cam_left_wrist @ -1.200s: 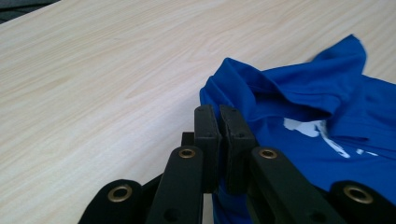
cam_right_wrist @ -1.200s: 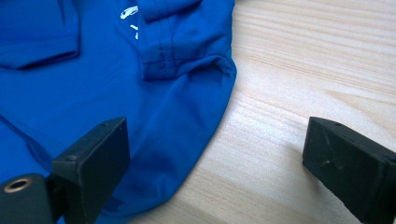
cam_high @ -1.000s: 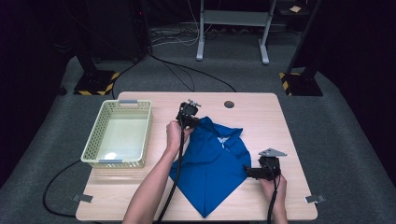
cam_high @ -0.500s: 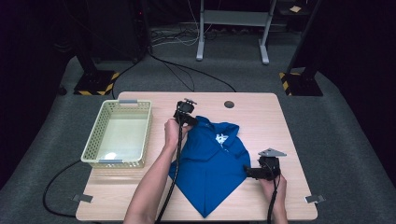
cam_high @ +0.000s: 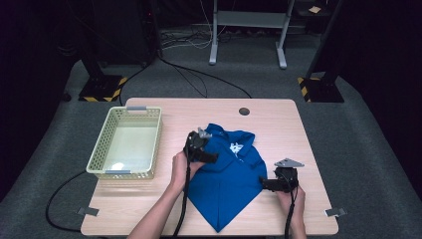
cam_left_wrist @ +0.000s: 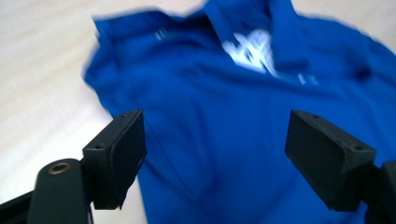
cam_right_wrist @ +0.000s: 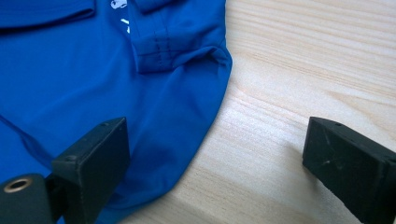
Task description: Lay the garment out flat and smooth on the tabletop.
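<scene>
High view: blue shirt (cam_high: 226,181) mid-bench; basket (cam_high: 127,142) at 9 o'clock.
Left gripper view: left gripper (cam_left_wrist: 215,154), jaws spread over shirt body.
Right gripper view: right gripper (cam_right_wrist: 212,163), jaws spread, straddling hem. Probably folding; next, pinch edges.

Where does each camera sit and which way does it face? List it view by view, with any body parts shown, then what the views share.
High view: above the person's side, looking forward and down on the table, basket, shirt; forearms, left gripper, right gripper.
Left gripper view: on the left gripper, facing the shirt's collar end; jaws apart.
Right gripper view: on the right gripper, facing the shirt's edge and table; jaws apart.
Shared: the shirt shows in all three.
</scene>
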